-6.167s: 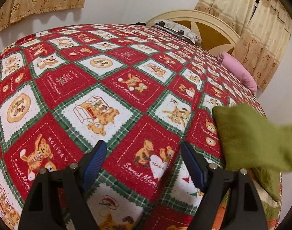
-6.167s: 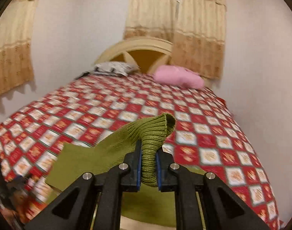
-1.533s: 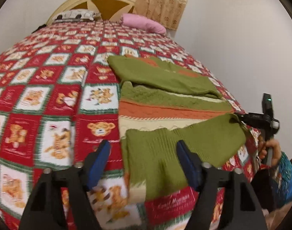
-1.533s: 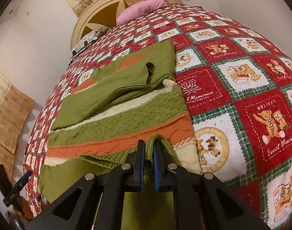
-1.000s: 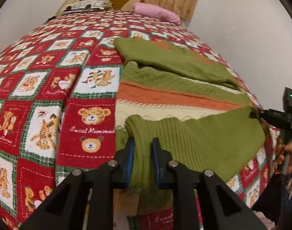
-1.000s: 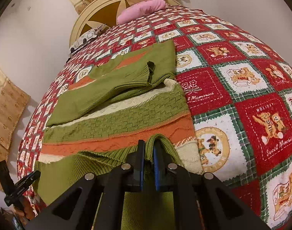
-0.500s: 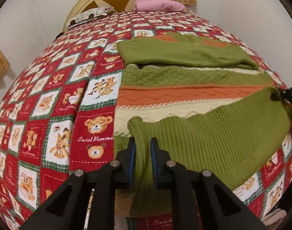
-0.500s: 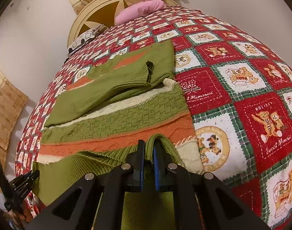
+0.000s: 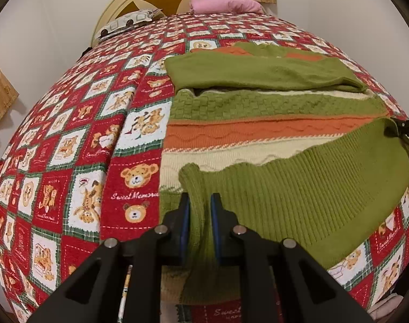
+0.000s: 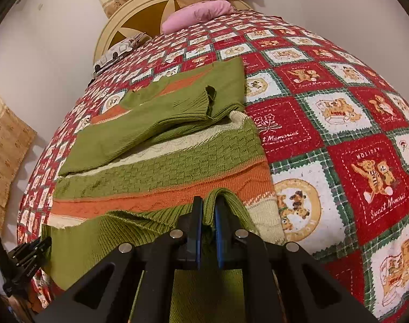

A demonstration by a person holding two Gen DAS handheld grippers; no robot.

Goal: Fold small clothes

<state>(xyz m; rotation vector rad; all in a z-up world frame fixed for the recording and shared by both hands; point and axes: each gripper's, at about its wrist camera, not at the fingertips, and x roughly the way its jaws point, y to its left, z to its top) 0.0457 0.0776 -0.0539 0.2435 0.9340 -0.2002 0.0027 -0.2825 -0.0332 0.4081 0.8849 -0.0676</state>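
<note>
Where sweater lies, teddy-print bedspread covers bed

Both tools clamped, angled downward

The sweater has green, orange and cream stripes. The blanket has red and white squares with brown teddy bears and green lines. The pillow is pink.

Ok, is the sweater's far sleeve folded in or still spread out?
Folded in. The far sleeve lies across the sweater body, its cuff on the knit rather than out on the bedspread.
</note>
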